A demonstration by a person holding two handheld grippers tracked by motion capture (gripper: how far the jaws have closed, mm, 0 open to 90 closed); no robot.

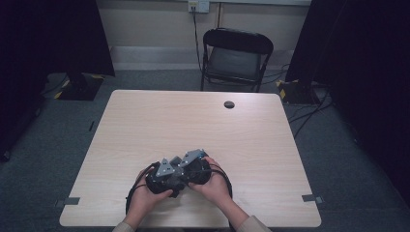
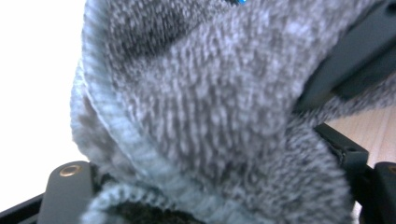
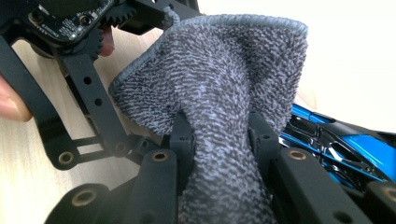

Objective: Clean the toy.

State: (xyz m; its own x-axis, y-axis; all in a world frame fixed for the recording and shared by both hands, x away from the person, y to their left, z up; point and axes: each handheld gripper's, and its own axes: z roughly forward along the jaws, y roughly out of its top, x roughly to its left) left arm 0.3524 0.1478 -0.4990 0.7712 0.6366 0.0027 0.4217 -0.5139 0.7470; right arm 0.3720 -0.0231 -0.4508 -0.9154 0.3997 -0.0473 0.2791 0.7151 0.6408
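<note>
Wooden table (image 1: 145, 121) behind; right gripper (image 3: 219, 135) pinches grey knitted cloth (image 3: 219, 79).

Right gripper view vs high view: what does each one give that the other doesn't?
Right gripper view: a grey knitted cloth pinched between the right gripper jaws, a blue and black object beside it, and the left gripper linkage close up.

High view: the whole table with its dark round grommet, a black folding chair behind it, and both hands low at the near edge, the grippers pressed together.

Both: the light wood tabletop and the two grippers close together.
</note>
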